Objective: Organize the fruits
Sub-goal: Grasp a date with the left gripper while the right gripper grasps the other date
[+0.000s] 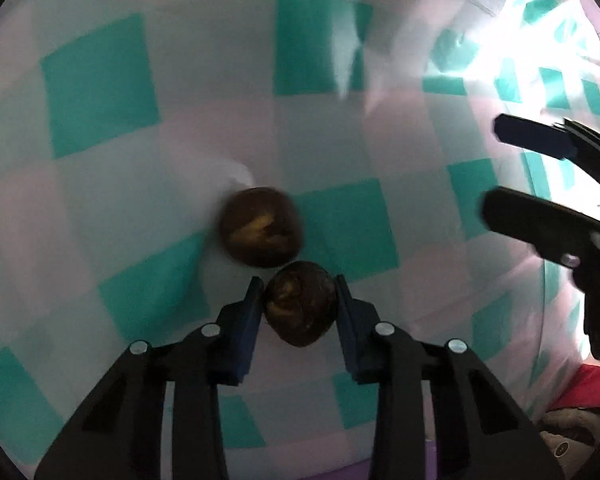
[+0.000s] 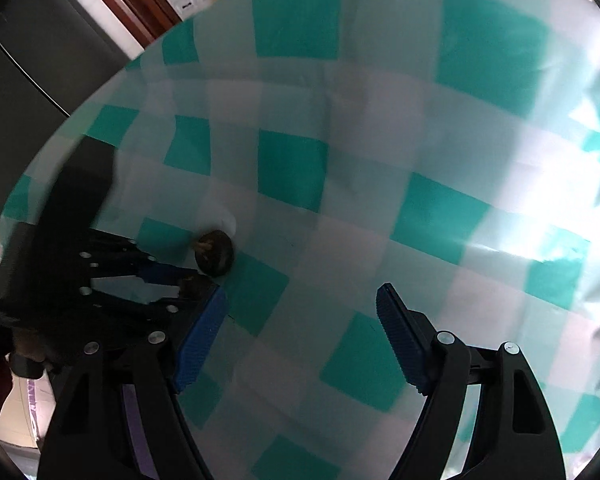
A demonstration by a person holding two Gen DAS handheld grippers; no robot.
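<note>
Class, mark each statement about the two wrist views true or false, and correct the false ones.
1. The left gripper is shut on a dark brown fruit. True.
2. Three fruits lie on the cloth. False: only two show, the second fruit just beyond the held one.
3. The right gripper holds a fruit. False: its fingers stand open with nothing between them.
4. The tablecloth is checked teal and white. True.
</note>
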